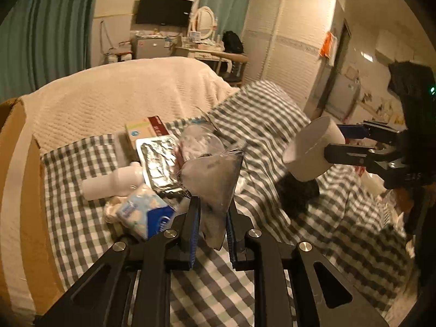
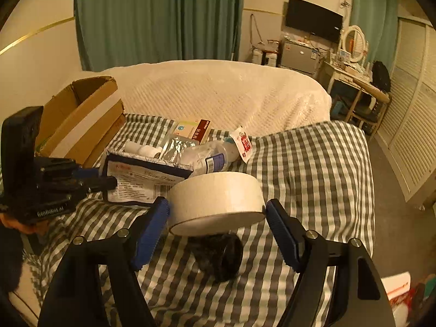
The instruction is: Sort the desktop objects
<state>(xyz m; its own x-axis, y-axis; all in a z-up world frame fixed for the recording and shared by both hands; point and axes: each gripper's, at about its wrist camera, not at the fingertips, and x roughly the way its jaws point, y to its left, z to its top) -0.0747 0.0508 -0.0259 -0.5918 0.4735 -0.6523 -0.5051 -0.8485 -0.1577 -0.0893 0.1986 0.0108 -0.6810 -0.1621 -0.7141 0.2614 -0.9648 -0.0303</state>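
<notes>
My left gripper [image 1: 213, 212] is shut on a flat tissue pack [image 1: 212, 182], held above the checked cloth; it also shows in the right wrist view [image 2: 141, 182]. My right gripper [image 2: 216, 215] is shut on a white tape roll [image 2: 216, 201], lifted over a black furry ring [image 2: 220, 256]; the roll also shows in the left wrist view [image 1: 310, 150]. A pile lies behind: a white bottle [image 1: 109, 184], a blue-white packet [image 1: 144, 212], a foil pack [image 1: 160, 163], a medicine box [image 1: 144, 132] and a clear plastic bottle [image 2: 209, 155].
An open cardboard box [image 2: 81, 120] stands at the left edge of the checked cloth [image 2: 313, 169]. A cream blanket [image 2: 218, 92] covers the bed behind. A wardrobe and a dresser stand to the right.
</notes>
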